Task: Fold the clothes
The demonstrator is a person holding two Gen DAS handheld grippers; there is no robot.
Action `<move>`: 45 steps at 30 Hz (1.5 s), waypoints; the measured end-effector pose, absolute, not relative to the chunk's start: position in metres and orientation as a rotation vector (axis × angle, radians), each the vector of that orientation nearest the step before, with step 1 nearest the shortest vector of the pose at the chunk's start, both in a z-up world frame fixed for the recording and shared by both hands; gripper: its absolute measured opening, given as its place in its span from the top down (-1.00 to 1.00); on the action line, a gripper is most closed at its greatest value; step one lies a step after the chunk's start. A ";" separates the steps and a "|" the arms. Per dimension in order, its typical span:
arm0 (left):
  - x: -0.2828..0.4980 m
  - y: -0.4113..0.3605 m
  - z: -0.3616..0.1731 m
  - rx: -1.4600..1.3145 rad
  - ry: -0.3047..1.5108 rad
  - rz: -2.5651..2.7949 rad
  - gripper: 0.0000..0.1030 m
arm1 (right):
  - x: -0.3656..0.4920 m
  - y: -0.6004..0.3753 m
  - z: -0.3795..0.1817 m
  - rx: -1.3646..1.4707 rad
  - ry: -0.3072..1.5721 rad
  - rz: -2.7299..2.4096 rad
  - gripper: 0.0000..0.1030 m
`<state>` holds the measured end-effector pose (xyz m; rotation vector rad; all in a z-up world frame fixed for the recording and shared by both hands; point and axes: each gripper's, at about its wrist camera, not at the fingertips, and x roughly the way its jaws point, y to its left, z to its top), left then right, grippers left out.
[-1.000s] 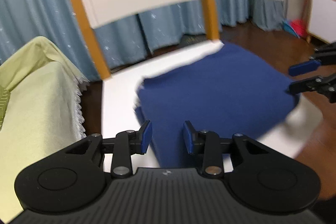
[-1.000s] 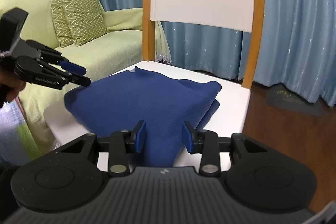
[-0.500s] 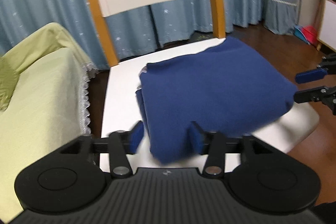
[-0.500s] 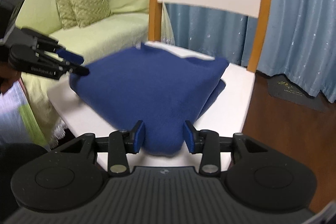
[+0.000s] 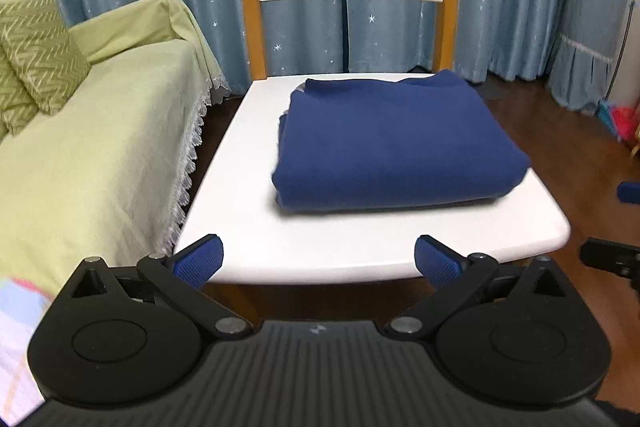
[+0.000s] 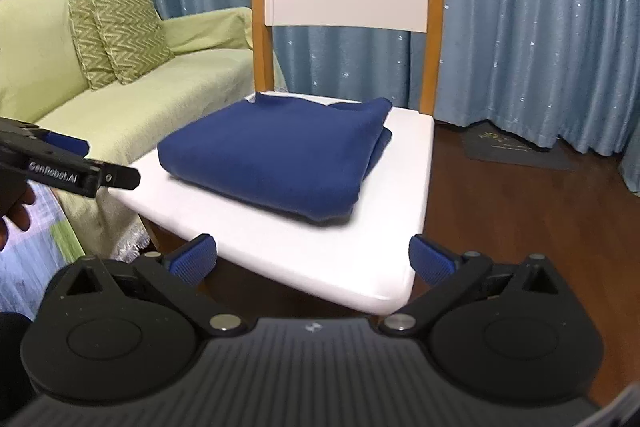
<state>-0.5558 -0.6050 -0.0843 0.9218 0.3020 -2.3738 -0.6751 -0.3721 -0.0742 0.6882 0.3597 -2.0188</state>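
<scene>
step: fold looks finished | my left gripper [image 5: 318,259] and right gripper [image 6: 312,259]: jaws just spread wide, nothing between them | folded navy-blue knit garment [image 5: 392,143]: let go, lying flat on white wooden chair seat [image 5: 240,195] so the layers stay stacked

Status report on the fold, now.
Left gripper and right gripper both just opened, nothing between the jaws. Blue garment folded, lying flat on the white chair seat. Nothing in the way.
</scene>
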 end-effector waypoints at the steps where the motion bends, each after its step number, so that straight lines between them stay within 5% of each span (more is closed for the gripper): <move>1: -0.552 -0.604 -0.084 0.905 0.351 -2.373 -0.99 | -0.675 -0.372 -0.074 0.701 0.352 -2.031 -0.97; 11: -0.533 -0.594 -0.073 0.807 0.461 -2.321 -0.99 | -0.659 -0.375 -0.077 0.787 0.323 -2.079 -0.97; 45: -0.543 -0.580 -0.076 0.774 0.386 -2.314 -0.99 | -0.651 -0.380 -0.079 0.756 0.354 -2.093 -0.97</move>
